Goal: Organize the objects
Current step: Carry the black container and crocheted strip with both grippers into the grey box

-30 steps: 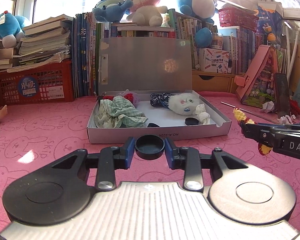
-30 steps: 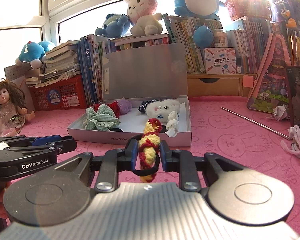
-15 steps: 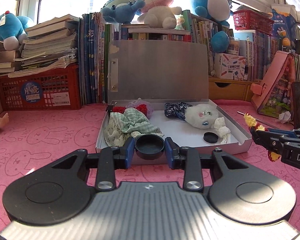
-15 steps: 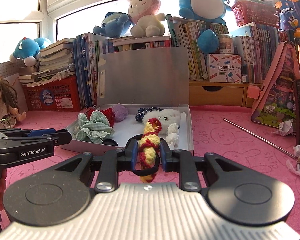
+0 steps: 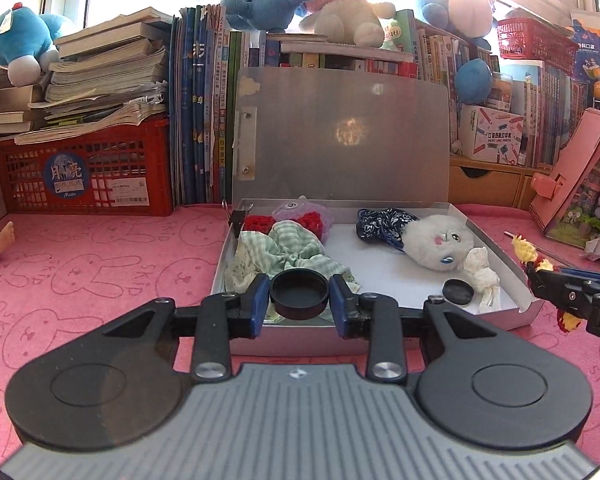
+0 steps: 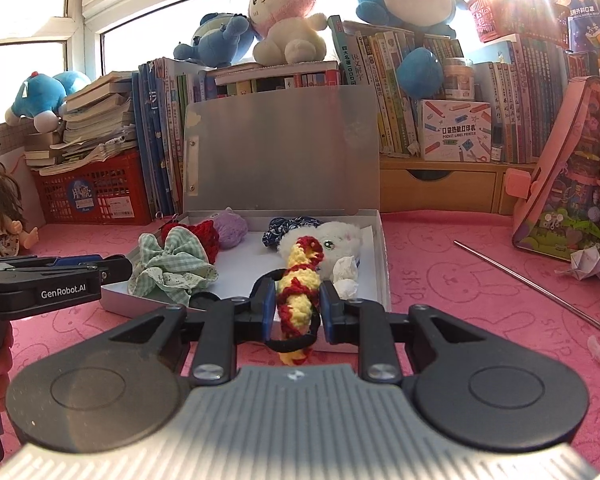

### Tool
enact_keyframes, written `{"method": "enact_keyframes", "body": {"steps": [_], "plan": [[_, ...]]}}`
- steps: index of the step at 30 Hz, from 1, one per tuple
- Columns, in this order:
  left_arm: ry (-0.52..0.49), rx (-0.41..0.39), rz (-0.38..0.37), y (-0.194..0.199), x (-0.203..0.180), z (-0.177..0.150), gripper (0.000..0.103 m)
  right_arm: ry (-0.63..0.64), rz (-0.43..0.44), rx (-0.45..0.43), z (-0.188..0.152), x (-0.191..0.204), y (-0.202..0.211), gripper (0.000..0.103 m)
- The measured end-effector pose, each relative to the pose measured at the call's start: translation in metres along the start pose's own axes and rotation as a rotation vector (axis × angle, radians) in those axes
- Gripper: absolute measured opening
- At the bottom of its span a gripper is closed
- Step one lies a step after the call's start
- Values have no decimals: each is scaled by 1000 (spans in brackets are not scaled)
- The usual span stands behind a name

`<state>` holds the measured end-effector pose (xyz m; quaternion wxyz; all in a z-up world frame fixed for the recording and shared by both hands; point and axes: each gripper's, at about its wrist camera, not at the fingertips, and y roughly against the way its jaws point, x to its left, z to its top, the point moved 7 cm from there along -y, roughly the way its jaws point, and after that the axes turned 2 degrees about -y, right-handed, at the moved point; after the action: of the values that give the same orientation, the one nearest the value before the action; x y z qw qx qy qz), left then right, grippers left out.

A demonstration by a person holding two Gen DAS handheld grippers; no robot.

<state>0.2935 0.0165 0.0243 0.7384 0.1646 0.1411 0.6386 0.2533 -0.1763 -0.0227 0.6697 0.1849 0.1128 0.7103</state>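
Left wrist view: left hand-held gripper (image 5: 299, 295) was clamped on a black cap (image 5: 299, 294), held over the near-left edge of the open box (image 5: 496, 245) on the pink table (image 5: 100, 264). Box lid (image 5: 340, 140) stood upright against the books (image 5: 196, 120) behind. Inside: green cloth (image 5: 288, 256) at left, red knit (image 5: 256, 222) and purple toy (image 5: 300, 212) at back left, blue cloth (image 5: 380, 224) and white plush (image 5: 436, 244) at right, tissue (image 5: 482, 276) along the right wall, second cap (image 5: 457, 291) just beside it. White floor showed bare in the box middle.

Right wrist view: right hand-held gripper (image 6: 297, 307) was closed on a yellow-red crochet piece (image 6: 300, 284), at the box's near-right edge. Pink table lay open to the right of the box, up to a metal rod (image 6: 528, 280). Red crate (image 6: 88, 196) sat well left of the box.
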Motion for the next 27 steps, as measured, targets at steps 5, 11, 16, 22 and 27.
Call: {"method": "enact_keyframes", "body": {"steps": [5, 11, 16, 22, 27], "plan": [[10, 13, 3, -11, 2, 1, 38, -3, -8, 11, 0, -2, -11, 28], [-7, 19, 6, -23, 0, 2, 38, 1, -18, 17, 3, -3, -22, 28], [-8, 26, 8, -32, 0, 5, 38, 0, -23, 25, 5, -5, -29, 28], [-8, 37, 7, -44, 0, 7, 38, -16, -24, 41, 7, -9, -39, 28], [-8, 43, 7, -55, -2, 8, 38, -24, -11, 48, 10, -10, -48, 28]]}}
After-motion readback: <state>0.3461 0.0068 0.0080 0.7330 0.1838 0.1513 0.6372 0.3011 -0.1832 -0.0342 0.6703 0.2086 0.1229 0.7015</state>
